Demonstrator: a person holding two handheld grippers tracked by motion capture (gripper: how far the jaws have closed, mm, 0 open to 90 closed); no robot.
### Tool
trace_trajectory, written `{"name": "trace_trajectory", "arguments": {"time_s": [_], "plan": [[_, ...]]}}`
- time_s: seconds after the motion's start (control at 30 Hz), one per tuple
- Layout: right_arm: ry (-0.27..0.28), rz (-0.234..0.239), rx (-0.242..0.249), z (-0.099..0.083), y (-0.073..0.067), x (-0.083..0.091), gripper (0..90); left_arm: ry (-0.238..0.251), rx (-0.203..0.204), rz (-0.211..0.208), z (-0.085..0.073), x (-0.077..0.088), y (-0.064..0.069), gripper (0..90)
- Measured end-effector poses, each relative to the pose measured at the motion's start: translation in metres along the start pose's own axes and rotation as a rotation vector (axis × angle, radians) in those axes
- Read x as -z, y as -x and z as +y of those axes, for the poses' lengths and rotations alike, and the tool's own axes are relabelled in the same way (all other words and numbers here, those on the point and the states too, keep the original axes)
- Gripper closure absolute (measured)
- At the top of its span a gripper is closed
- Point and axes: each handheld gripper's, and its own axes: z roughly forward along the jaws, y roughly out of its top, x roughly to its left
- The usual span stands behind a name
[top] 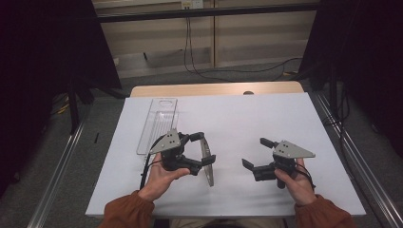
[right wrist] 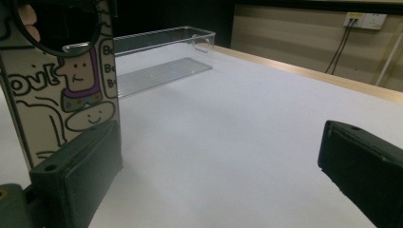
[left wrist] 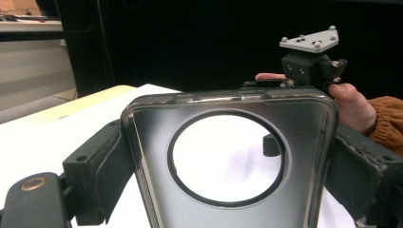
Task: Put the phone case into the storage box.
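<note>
My left gripper (top: 203, 149) is shut on a translucent phone case (top: 207, 162), with a pad on each long edge. The case stands on edge over the white table sheet (top: 247, 118). In the left gripper view the case (left wrist: 304, 156) shows its inner side and a large round camera hole, clamped by the left gripper (left wrist: 228, 166). My right gripper (top: 255, 153) is open and holds nothing, a short way right of the case. In the right gripper view its jaws (right wrist: 221, 173) stand wide apart, and the case's cartoon-printed back (right wrist: 71, 90) rises at the far left.
A long clear plastic tray (top: 157, 124) lies at the table's back left, also seen as the tray (right wrist: 161, 52) in the right gripper view. A wooden table edge (top: 214, 89) runs along the back. Cables hang from a wall socket (top: 191, 4) behind.
</note>
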Motion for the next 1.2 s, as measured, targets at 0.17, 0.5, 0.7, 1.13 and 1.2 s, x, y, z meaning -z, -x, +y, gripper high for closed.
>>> {"name": "trace_trajectory", "arguments": {"time_s": [0.17,0.5,0.7,1.13,1.2], "plan": [[-0.005,-0.032,-0.007,-0.004,0.002,0.007,0.4,-0.016,0.005,0.030,0.002,0.003,-0.001,11.4],[0.005,-0.069,-0.028,-0.011,0.008,0.022,0.8,-0.008,0.027,0.082,0.004,0.009,-0.003,11.5],[0.005,-0.089,-0.033,-0.015,0.010,0.031,0.9,-0.013,0.047,0.108,0.006,0.012,-0.006,11.5],[0.023,-0.144,-0.049,-0.021,0.019,0.053,0.4,-0.014,0.050,0.146,0.011,0.017,-0.007,11.5],[0.026,-0.141,-0.057,-0.021,0.019,0.056,0.1,-0.012,0.049,0.160,0.012,0.017,-0.007,11.6]]}}
